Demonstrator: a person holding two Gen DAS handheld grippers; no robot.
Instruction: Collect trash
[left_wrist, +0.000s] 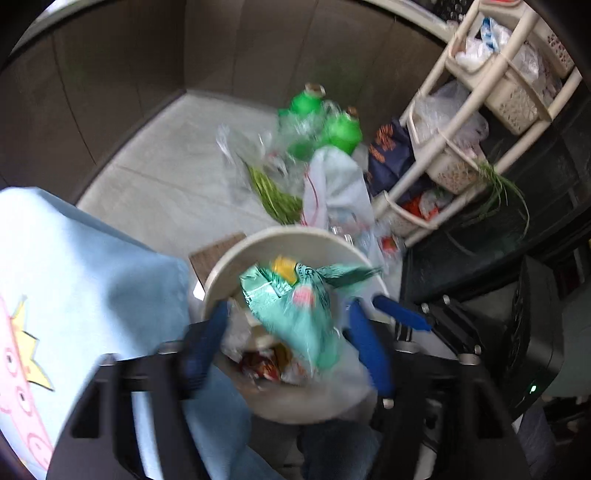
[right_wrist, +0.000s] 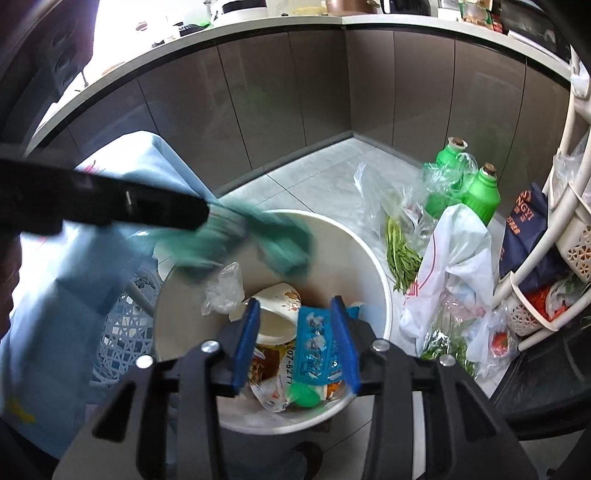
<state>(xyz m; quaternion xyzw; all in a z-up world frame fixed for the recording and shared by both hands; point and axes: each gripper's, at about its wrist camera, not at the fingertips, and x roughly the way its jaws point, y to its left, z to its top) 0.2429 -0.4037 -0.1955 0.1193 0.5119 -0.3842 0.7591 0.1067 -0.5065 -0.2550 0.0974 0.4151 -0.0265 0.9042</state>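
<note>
1. Cream plastic forms the round trash bin (right_wrist: 373, 266), which is stood on a pale tiled floor (right_wrist: 325, 177) in the corner of brown cabinet fronts (right_wrist: 295, 92)
2. The left gripper (left_wrist: 288, 332) is held over the bin mouth with its blue fingers (left_wrist: 365, 347) set apart; a green snack bag (left_wrist: 291, 314) is seen between them, blurred, and no pad is seen pressing on it
3. The right gripper (right_wrist: 297, 343) is held over the same bin, its jaws apart; a blue wrapper (right_wrist: 314, 343) is seen between the blue fingers (right_wrist: 245, 339), and whether the pads touch it cannot be told
4. Inside the bin a white paper cup (right_wrist: 275, 310), crumpled clear film (right_wrist: 221, 286) and printed packets are lodged
5. Beside the bin, on the floor, two green bottles (right_wrist: 465, 188), a clear bag of green vegetables (right_wrist: 399, 251) and a white plastic bag (right_wrist: 458, 266) are placed close together
6. A cream tiered rack (left_wrist: 476, 110) filled with bags is stood at the right; a light blue cloth (left_wrist: 74, 280) is draped at the left
</note>
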